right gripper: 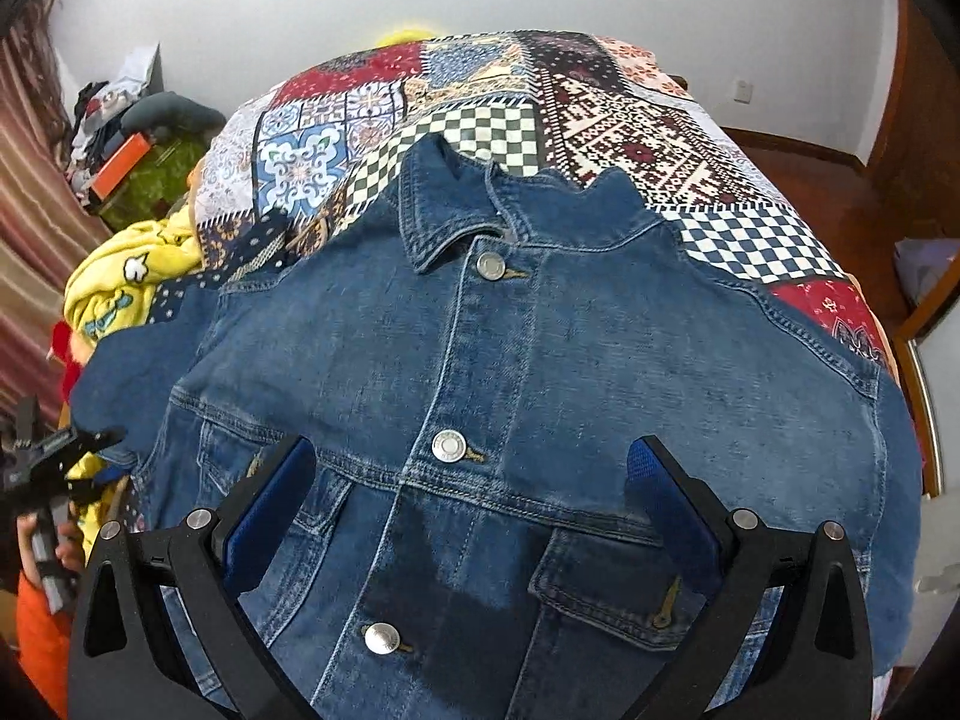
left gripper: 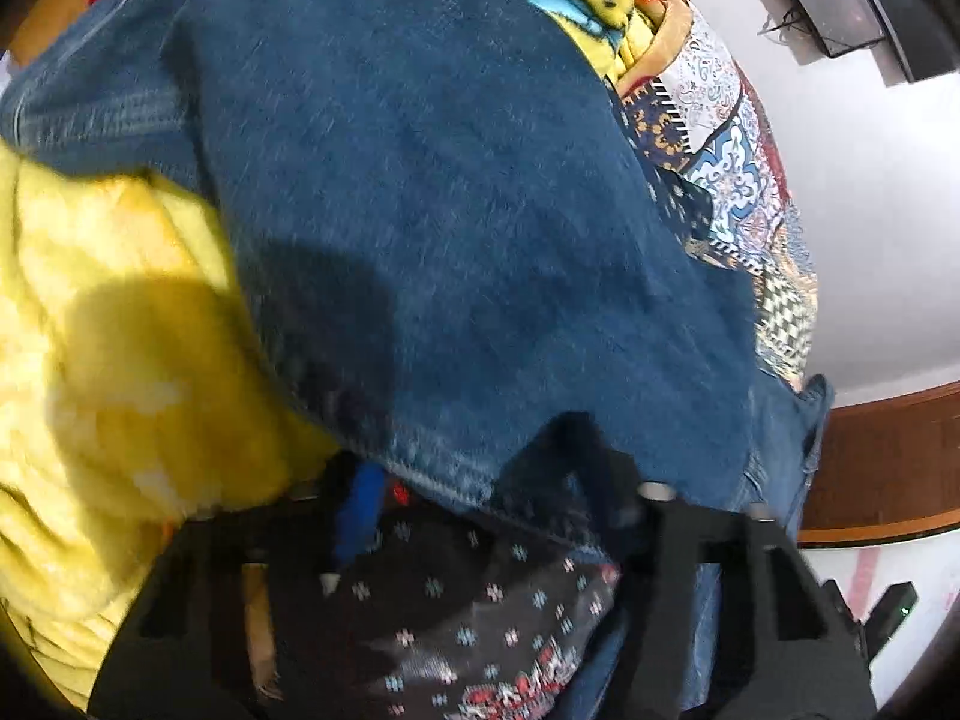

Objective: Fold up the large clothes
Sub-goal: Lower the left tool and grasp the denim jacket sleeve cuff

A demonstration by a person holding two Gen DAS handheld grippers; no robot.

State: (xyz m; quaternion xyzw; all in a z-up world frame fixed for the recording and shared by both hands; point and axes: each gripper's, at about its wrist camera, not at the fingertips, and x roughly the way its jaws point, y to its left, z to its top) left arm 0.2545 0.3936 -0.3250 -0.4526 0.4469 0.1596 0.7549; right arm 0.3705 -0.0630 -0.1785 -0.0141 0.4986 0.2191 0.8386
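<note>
A bed with a patchwork quilt under a white wall carries your denim jacket, front up, buttoned, collar at twelve o'clock. Expect heavy, stiff cloth that holds creases; take it by sleeve edges or hem. Your right claw hovers with jaws apart over the chest. Your left claw straddles the sleeve hem at nine o'clock; I cannot tell whether it pinches.

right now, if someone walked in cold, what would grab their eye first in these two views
The denim jacket fills the right wrist view, spread front up and buttoned on a patchwork bedspread. The right hand-held gripper hangs open over its chest. At the jacket's left side lies a bright yellow blanket, where the left hand-held gripper straddles a denim edge.
</note>
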